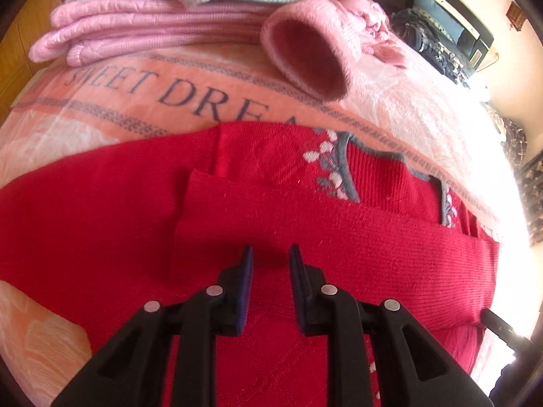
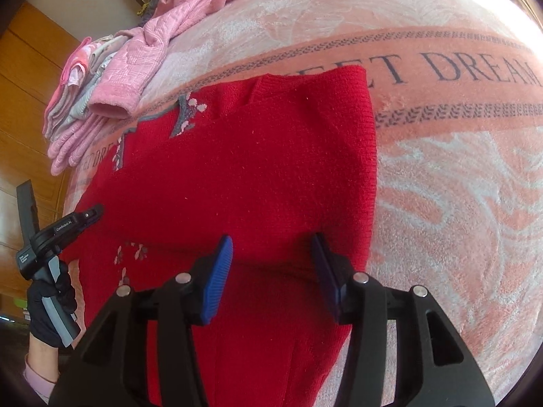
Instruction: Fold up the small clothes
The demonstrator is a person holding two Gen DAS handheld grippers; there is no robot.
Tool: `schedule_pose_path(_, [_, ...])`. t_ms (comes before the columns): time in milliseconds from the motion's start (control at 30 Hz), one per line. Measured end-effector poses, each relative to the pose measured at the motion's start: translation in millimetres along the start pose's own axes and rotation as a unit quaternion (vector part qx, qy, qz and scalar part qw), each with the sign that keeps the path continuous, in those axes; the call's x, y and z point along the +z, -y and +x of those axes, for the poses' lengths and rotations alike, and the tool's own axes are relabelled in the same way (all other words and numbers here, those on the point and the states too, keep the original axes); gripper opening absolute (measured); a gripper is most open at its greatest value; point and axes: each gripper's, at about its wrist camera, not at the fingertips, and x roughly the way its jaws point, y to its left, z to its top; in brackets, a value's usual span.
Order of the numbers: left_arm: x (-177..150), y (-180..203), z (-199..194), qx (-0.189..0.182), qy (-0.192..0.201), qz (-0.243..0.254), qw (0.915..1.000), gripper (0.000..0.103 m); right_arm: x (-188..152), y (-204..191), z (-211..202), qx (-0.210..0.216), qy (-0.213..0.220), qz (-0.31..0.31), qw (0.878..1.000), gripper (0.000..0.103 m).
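The left tool (image 1: 270,254) is hovering right over the red sweater (image 1: 135,237), its two fingers spread a little with nothing between them. The sweater is lying flat on the pink blanket (image 1: 101,108), one sleeve (image 1: 305,220) folded across it. A stack of pink clothes (image 1: 152,30) is sitting farther back.

In the right view, the right tool (image 2: 273,242) is spreading wide over the sweater's (image 2: 254,169) edge, pinching nothing. A gloved hand (image 2: 51,308) is holding the left tool (image 2: 90,215) at the sweater's far side.
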Motion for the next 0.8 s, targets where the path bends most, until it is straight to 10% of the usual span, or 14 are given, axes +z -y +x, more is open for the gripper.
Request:
schedule_pose_path(500, [-3.1,-8.4,-19.2,0.006,0.003,0.009,0.9999,0.023,-2.5,-22.6,-9.1,-0.018,0.004,-0.023,1.000,0.066])
schedule_pose_path(800, [-52.6,-171.7,-101.0,0.009,0.035,-0.079,0.9962,0.035,-68.0,-73.2,-49.6,0.019,-0.003,-0.083,0.996,0.066])
